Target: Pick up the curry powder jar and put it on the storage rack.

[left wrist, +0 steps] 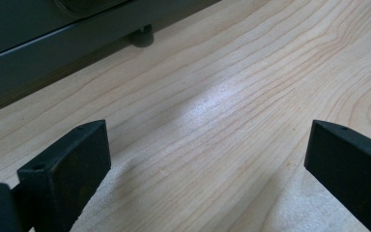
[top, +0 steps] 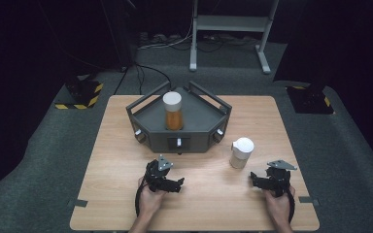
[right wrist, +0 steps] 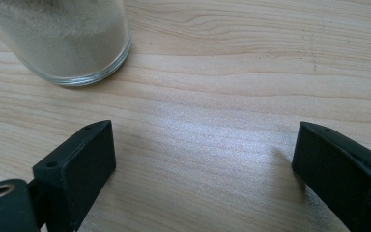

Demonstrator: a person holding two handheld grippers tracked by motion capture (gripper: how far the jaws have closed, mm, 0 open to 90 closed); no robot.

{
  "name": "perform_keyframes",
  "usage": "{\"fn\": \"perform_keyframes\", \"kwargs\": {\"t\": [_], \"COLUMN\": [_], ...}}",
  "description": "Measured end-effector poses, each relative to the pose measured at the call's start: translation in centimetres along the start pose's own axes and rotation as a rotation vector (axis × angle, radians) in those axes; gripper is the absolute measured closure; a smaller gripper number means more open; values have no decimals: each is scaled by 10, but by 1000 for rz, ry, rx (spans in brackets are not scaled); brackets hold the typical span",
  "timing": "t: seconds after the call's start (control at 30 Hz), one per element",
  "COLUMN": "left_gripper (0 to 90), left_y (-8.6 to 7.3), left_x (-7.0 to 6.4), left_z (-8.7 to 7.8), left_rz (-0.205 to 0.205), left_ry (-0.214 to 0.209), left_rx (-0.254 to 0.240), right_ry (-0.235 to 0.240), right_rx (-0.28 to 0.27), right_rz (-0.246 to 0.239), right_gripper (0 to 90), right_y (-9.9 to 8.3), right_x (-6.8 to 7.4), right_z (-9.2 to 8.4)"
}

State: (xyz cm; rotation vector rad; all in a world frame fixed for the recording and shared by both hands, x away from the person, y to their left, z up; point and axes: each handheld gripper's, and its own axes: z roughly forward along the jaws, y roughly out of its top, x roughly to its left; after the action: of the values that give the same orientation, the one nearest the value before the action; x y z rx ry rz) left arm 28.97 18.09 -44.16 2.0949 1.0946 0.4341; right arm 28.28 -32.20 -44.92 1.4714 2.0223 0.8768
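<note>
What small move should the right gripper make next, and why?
Probably ease the right gripper forward toward the white-lidded jar. Its jaws stand open with nothing between them, and the jar stands upright on the table just ahead and to one side, still untouched, outside the grey tray.

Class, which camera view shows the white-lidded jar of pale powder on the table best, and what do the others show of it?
The high view shows the pale powder jar whole, lid to base, upright beside the grey tray. The right gripper view catches its glass base and powder at close range, beyond that gripper's open jaws. The left gripper view faces the tray's wall instead.
</note>
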Motion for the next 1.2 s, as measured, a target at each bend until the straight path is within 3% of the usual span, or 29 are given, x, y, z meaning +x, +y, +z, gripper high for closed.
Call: {"fn": "perform_keyframes", "kwargs": {"t": [0.43, 0.67, 1.2], "left_gripper": [25, 22, 7], "left_y": [0, 1, 0], "left_x": [-3, -5, -6], "left_z": [8, 11, 14], "left_rz": [-2, 17, 24], "left_ry": [15, 24, 32], "left_rx": [13, 25, 18], "right_ry": [0, 0, 0], "right_rx": [0, 0, 0], "right_rz": [-1, 0, 0], "right_gripper": [77, 77, 77], "right_y": [0, 0, 0], "right_x": [0, 0, 0], "right_z": [0, 0, 0]}}
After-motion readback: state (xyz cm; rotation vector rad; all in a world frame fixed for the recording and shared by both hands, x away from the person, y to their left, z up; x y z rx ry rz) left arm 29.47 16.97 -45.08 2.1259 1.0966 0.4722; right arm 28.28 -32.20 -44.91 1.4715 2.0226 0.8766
